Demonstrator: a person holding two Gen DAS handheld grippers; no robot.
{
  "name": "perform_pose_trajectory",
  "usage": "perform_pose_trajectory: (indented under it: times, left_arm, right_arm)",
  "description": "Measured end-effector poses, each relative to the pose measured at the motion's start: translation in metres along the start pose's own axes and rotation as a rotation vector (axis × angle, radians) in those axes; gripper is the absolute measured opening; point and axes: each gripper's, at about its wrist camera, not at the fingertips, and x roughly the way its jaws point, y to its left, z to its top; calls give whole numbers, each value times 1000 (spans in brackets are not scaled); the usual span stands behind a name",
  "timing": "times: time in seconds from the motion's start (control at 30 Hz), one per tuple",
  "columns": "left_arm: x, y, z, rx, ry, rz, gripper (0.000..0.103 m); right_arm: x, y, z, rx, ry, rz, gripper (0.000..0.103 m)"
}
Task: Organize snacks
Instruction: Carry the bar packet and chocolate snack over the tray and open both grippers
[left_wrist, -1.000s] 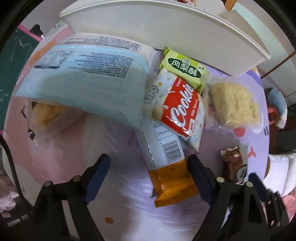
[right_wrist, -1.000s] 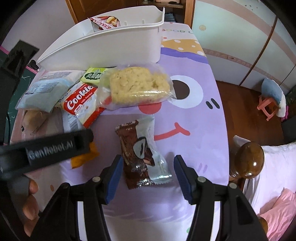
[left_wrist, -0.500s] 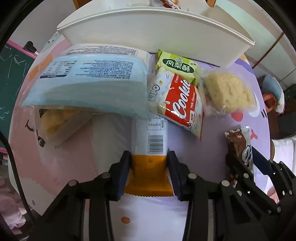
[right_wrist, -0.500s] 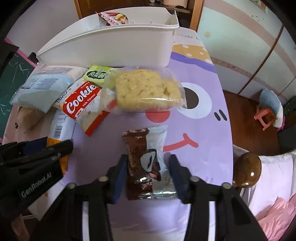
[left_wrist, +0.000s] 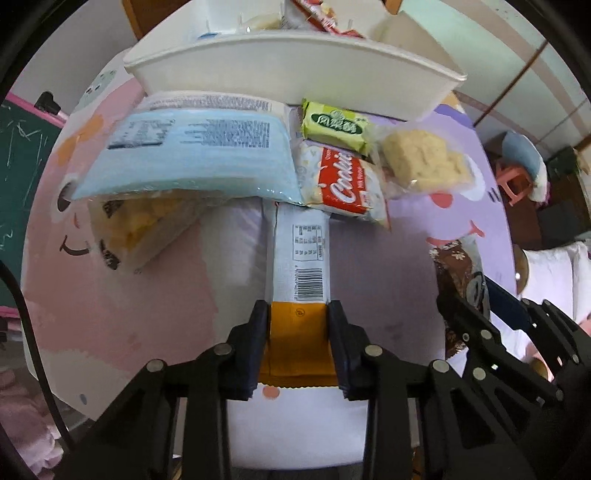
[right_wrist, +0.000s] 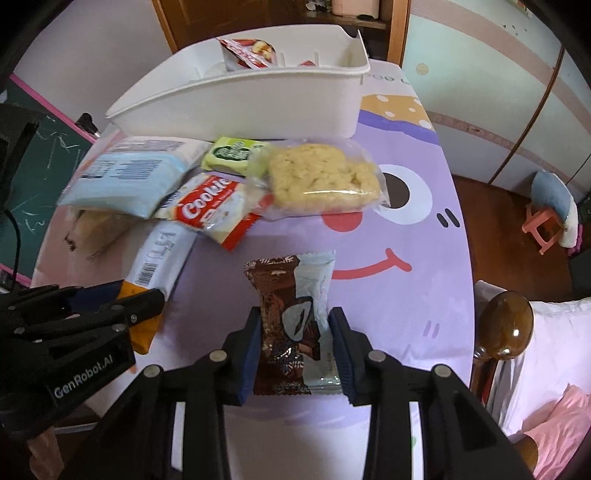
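Observation:
A long white-and-orange packet (left_wrist: 301, 258) lies with its far end under the Cookie packet (left_wrist: 343, 181). My left gripper (left_wrist: 297, 310) points down, its jaws closing, pads pressed on the packet's orange end. A brown-and-silver chocolate packet (right_wrist: 291, 280) sits between the pads of my right gripper (right_wrist: 295, 321), whose jaws are closing and press on its sides. A white bin (right_wrist: 240, 99) with dividers stands at the back with a few snacks inside. In front of it lie a blue packet (left_wrist: 192, 155), a green packet (left_wrist: 336, 123) and a bagged rice cake (left_wrist: 424, 162).
A clear-wrapped yellow snack (left_wrist: 136, 221) lies under the blue packet. The cartoon tablecloth (right_wrist: 406, 295) ends at the near and right edges. A wooden knob (right_wrist: 506, 325) and bedding are on the right, a green chalkboard (right_wrist: 37, 166) on the left, a pink stool (right_wrist: 543, 225) beyond.
Both grippers went from wide open to closed on their packets. The left one has drawn the white-and-orange packet straight and risen; the right one has risen slightly with the chocolate packet.

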Motion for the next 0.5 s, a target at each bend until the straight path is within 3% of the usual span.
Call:
perform_pose_trajectory:
  times: [0.23,0.5]
  left_arm:
    - [-48,7,-2,58,-77,-34,30]
    - [-76,7,10,75,-135,-66,30]
  right_arm:
    - [-26,13,1,-11,-36,45,35]
    - [-54,28,18,-31,-93,79,35]
